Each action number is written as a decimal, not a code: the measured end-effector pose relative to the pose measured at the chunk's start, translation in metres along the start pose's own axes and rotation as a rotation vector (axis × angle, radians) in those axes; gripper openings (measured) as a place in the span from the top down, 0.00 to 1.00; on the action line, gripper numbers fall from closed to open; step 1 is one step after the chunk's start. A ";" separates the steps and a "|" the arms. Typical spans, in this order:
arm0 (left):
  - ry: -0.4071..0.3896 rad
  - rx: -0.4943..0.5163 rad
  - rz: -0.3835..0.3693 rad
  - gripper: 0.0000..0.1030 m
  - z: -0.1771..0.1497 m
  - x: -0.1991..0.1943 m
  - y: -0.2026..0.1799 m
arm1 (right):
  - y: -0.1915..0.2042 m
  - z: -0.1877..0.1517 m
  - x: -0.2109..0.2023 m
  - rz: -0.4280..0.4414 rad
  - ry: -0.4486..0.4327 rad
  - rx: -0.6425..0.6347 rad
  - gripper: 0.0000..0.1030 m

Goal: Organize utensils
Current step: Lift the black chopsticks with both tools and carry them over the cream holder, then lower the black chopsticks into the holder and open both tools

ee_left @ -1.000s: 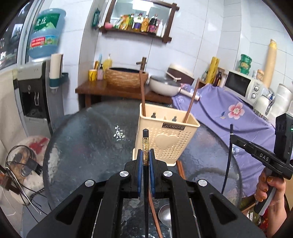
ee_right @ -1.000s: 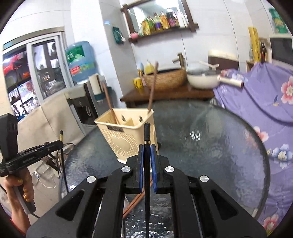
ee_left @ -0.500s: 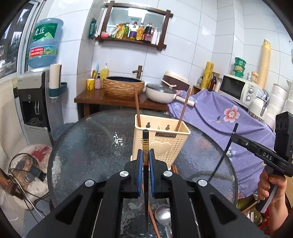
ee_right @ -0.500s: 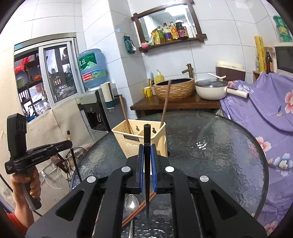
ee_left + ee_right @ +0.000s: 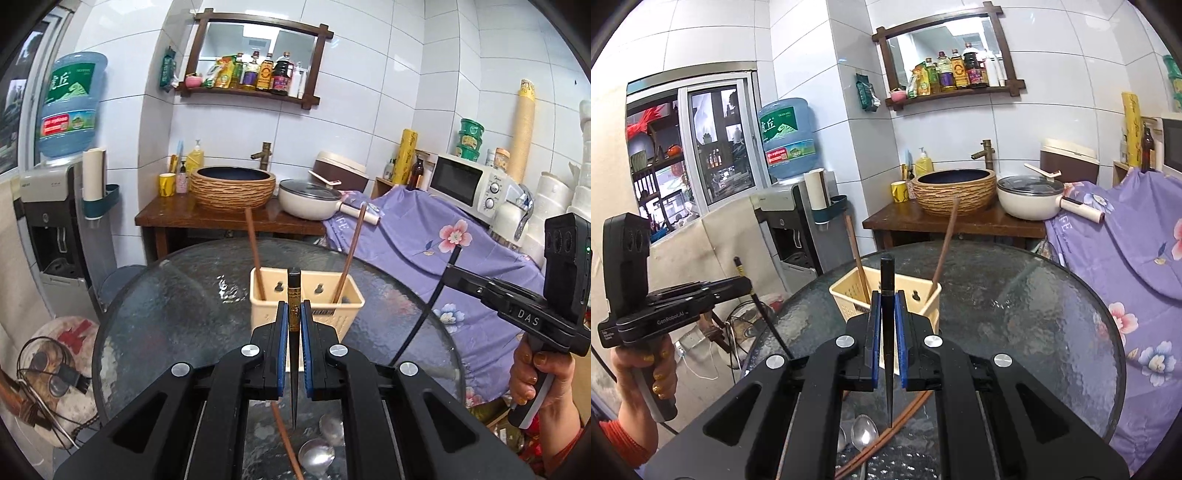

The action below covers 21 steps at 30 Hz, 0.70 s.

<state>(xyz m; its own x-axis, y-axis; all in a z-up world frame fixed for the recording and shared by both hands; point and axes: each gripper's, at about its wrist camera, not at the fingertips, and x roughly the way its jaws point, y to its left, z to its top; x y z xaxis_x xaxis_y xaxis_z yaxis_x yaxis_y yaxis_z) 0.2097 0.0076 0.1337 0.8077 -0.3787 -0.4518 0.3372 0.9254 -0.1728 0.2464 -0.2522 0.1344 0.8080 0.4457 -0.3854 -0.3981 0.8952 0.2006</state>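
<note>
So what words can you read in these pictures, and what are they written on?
"DAS": side of the right gripper.
"GenRobot.AI": side of the left gripper; the smaller print beside it is too small to read.
Water jug: big Chinese characters, second one "丘"; the rest is blurred.
Utensil basket: dark nameplate, hidden and unreadable.
Shelf bottles: labels too small.
Purple cloth: pale letters, unclear.

A round glass table [image 5: 177, 314] bears a cream utensil basket [image 5: 347, 314], loose spoons [image 5: 317, 456] and brown chopsticks [image 5: 905, 417].
</note>
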 end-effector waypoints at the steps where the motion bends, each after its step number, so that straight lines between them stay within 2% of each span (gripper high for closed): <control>1: 0.000 0.002 -0.005 0.93 0.006 0.000 -0.001 | 0.001 0.006 0.000 0.003 -0.001 0.000 0.92; 8: -0.050 0.007 -0.011 0.93 0.073 -0.009 -0.007 | 0.010 0.078 -0.006 0.023 -0.037 0.008 0.92; 11: -0.089 -0.003 0.030 0.93 0.106 -0.008 -0.008 | 0.013 0.113 -0.006 0.007 -0.075 0.024 0.92; 14: -0.122 -0.021 0.071 0.93 0.133 0.001 -0.008 | 0.018 0.141 -0.001 -0.049 -0.122 0.007 0.92; 18: -0.139 -0.047 0.117 0.93 0.145 0.023 -0.006 | 0.019 0.155 0.016 -0.119 -0.142 0.001 0.92; 21: -0.104 -0.082 0.119 0.93 0.138 0.046 -0.001 | 0.017 0.146 0.035 -0.153 -0.123 0.002 0.92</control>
<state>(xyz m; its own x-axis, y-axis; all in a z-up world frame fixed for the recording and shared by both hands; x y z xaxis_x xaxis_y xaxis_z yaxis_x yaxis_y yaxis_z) 0.3130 -0.0126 0.2335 0.8866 -0.2619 -0.3813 0.1990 0.9601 -0.1967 0.3313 -0.2231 0.2563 0.9060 0.2996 -0.2990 -0.2653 0.9524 0.1502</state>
